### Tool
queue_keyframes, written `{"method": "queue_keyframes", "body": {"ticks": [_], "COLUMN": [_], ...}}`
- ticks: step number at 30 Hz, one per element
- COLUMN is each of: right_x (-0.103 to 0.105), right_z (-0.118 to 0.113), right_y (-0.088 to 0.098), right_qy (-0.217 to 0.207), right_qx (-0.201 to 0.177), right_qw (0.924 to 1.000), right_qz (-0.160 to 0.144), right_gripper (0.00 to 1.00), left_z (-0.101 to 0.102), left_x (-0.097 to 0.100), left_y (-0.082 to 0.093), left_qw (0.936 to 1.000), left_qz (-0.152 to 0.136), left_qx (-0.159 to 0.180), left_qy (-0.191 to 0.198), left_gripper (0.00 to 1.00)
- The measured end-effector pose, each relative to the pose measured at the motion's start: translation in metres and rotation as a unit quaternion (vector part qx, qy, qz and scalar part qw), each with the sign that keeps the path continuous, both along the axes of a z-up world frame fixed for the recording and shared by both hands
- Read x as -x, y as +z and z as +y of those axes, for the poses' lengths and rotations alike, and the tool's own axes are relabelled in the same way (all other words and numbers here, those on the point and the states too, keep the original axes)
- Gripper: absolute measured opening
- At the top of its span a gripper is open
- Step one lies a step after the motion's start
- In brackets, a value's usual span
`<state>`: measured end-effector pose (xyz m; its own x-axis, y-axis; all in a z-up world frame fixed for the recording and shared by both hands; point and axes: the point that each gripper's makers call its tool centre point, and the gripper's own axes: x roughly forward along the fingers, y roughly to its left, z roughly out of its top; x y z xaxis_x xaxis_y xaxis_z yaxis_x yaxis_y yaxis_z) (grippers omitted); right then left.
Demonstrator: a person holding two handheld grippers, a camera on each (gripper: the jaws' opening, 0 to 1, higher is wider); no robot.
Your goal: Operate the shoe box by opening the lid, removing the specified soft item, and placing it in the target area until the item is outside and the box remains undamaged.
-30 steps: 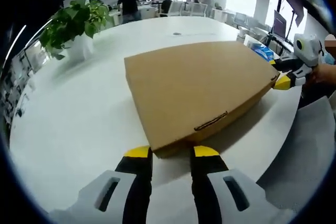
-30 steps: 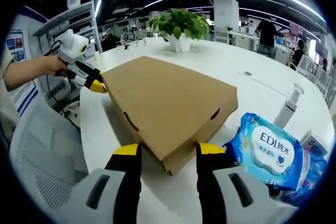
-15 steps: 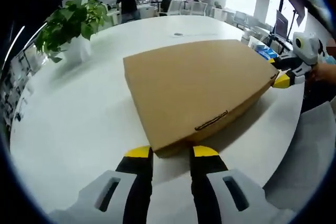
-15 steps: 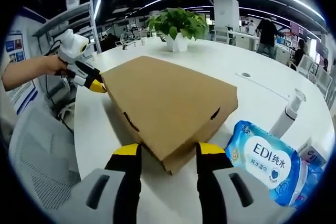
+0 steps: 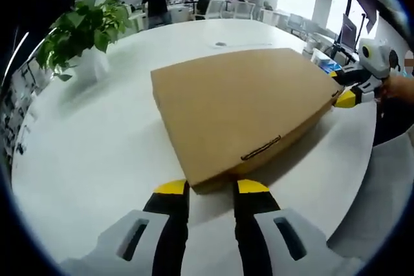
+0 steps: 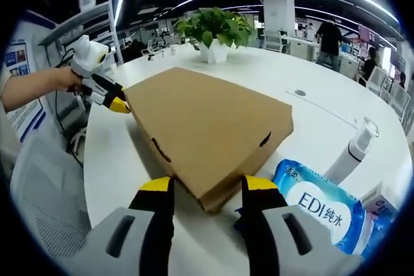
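The shoe box [image 5: 242,108] lies shut on the table [image 5: 97,147]. My left claw [image 5: 212,189] and right claw [image 6: 202,185] stand spread, each straddling an opposite box corner, probably to steady it and lift the lid evenly.

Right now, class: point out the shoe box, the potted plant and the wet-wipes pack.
shoe box [image 5: 239,105], left gripper view, lid top.
potted plant [image 6: 212,27], right gripper view, leaves.
wet-wipes pack [image 6: 323,208], right gripper view, printed front.
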<state>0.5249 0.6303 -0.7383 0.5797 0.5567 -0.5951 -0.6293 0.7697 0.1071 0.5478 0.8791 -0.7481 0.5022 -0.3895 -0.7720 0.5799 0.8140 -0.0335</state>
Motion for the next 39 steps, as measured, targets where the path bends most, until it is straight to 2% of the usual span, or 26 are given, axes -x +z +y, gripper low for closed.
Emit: {"method": "queue_keyframes", "body": {"ticks": [7, 11, 24, 29, 32, 35, 39], "right_x": [-0.010, -0.009, -0.010, -0.009, -0.006, -0.002, 0.006], "right_z": [-0.004, -0.004, -0.005, -0.007, -0.011, -0.015, -0.021], "right_y": [-0.003, -0.003, -0.003, -0.004, -0.005, -0.005, 0.000], "right_qy": [-0.006, -0.006, -0.020, -0.021, -0.020, -0.021, -0.019], "right_qx": [-0.001, 0.004, 0.003, 0.007, 0.011, 0.014, 0.019], "right_qw": [0.9999, 0.9999, 0.9998, 0.9997, 0.9997, 0.9997, 0.9996], "right_qz": [0.011, 0.010, 0.006, 0.003, 0.002, 0.000, -0.010], "right_gripper": [0.37, 0.37, 0.37, 0.38, 0.35, 0.32, 0.35], "left_z": [-0.004, -0.006, -0.007, -0.006, -0.004, 0.000, 0.004], "left_x": [-0.009, -0.010, -0.019, -0.018, -0.017, -0.016, -0.010], "left_y": [0.000, -0.005, -0.004, -0.003, -0.002, 0.001, 0.005], "left_qw": [1.0000, 1.0000, 0.9999, 0.9999, 1.0000, 0.9999, 0.9999], "left_qz": [0.001, 0.004, 0.003, 0.001, 0.000, -0.008, -0.011], "left_qx": [0.006, 0.000, -0.005, 0.006, 0.006, 0.003, 0.009], "left_qy": [0.000, -0.002, -0.013, -0.011, -0.008, -0.007, -0.004], "left_gripper": [0.25, 0.23, 0.23, 0.23, 0.21, 0.25, 0.30]}}
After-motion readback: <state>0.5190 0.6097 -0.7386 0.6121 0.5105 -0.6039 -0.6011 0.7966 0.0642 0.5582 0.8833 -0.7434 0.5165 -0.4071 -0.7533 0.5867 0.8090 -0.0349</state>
